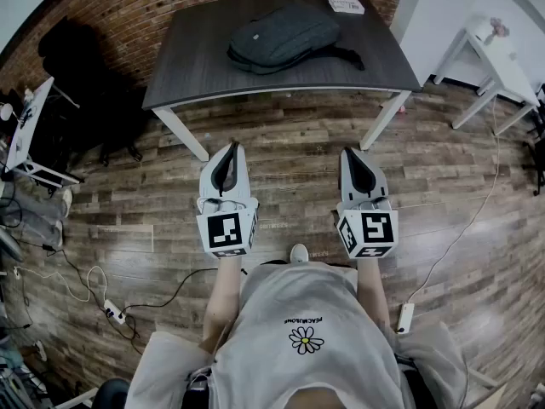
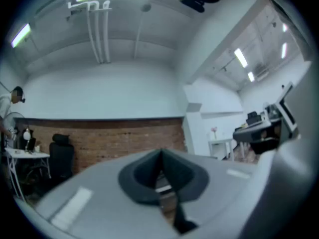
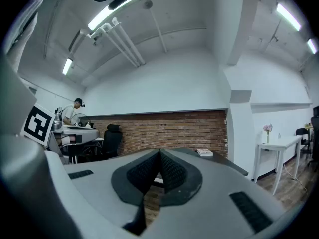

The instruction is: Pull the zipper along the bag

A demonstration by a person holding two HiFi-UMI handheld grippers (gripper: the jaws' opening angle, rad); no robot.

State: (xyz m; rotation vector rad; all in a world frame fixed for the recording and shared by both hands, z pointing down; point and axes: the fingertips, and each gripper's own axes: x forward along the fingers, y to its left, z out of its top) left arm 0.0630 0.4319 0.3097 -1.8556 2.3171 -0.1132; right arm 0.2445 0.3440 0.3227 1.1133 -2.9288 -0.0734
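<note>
Grippers at lower centre: left gripper [image 1: 229, 148] and right gripper [image 1: 352, 153], jaws closed together, nothing held.
Dark grey fabric backpack [image 1: 285, 37] lies on dark wooden table [image 1: 196, 71], upper centre, well apart from both; grey shirt [image 1: 298, 301] print reads "PEACEMINUSONE" over a daisy.

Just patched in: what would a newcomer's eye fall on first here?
The dark grey bag lying on the dark table at the top of the head view. Nearer, the left gripper and right gripper are held level over the wood floor, jaws shut and empty, well short of the bag.
</note>
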